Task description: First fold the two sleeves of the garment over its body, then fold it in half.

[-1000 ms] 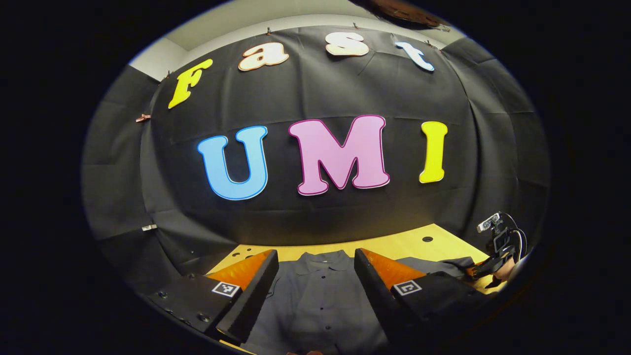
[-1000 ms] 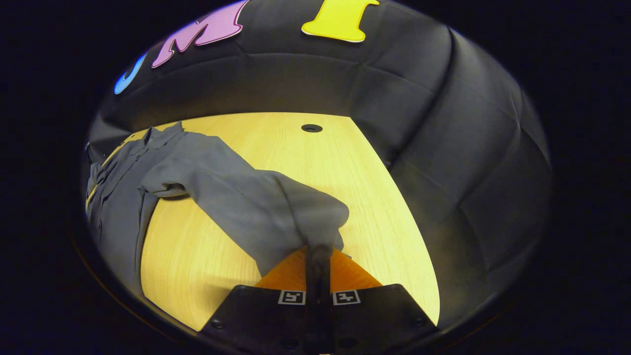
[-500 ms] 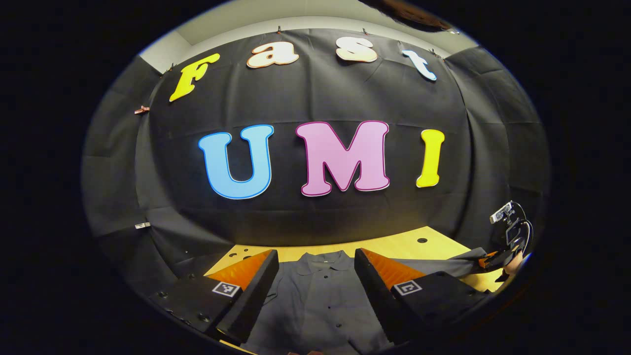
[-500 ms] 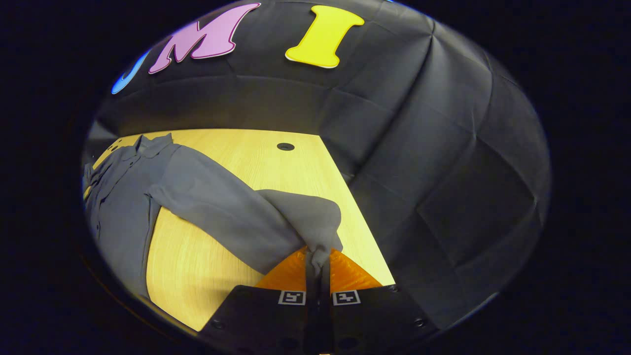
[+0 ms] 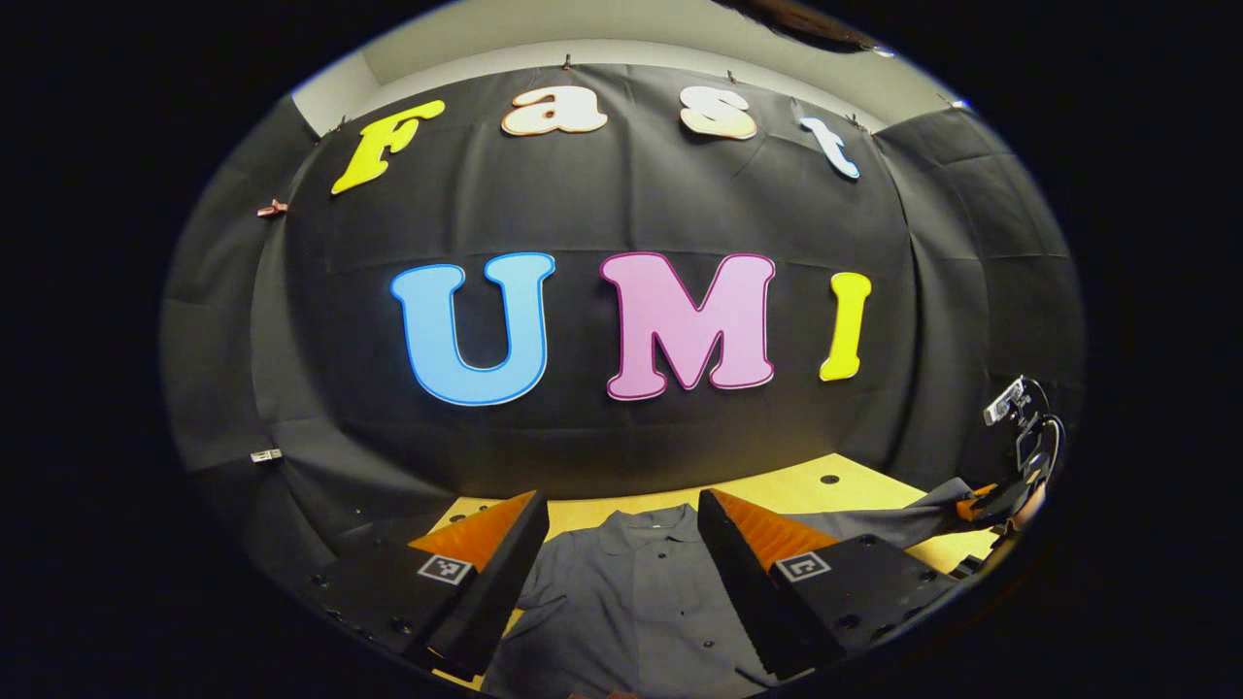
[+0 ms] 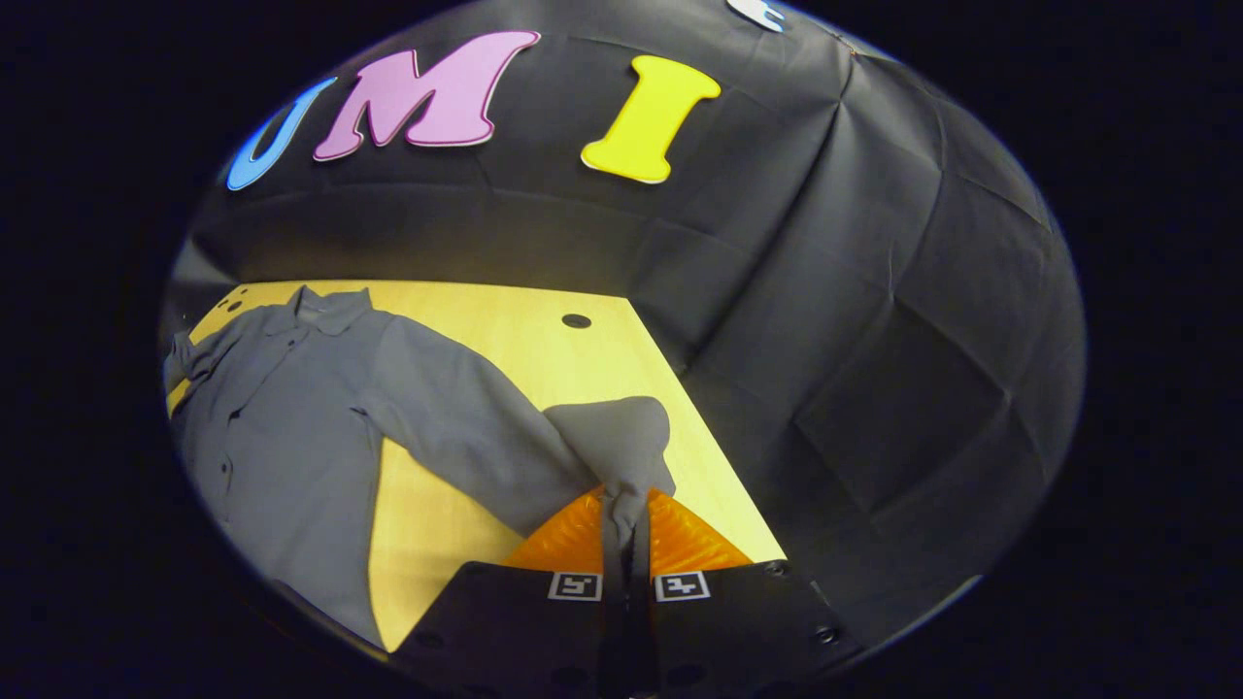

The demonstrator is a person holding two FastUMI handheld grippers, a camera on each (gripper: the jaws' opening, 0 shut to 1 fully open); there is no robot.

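My right claw (image 6: 624, 505) is clenched on the shirt's sleeve (image 6: 505, 437). My left claw (image 5: 621, 544) hangs released over the shirt (image 5: 631, 602) on the desk (image 5: 806, 490).

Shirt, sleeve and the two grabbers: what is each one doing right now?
Shirt: spread flat on the table, buttoned, collar at the far end.
Sleeve: stretched out sideways, its end pinched, not folded over the body yet.
Right gripper: shut on the sleeve's end.
Left gripper: open, above the shirt's chest, holding nothing.
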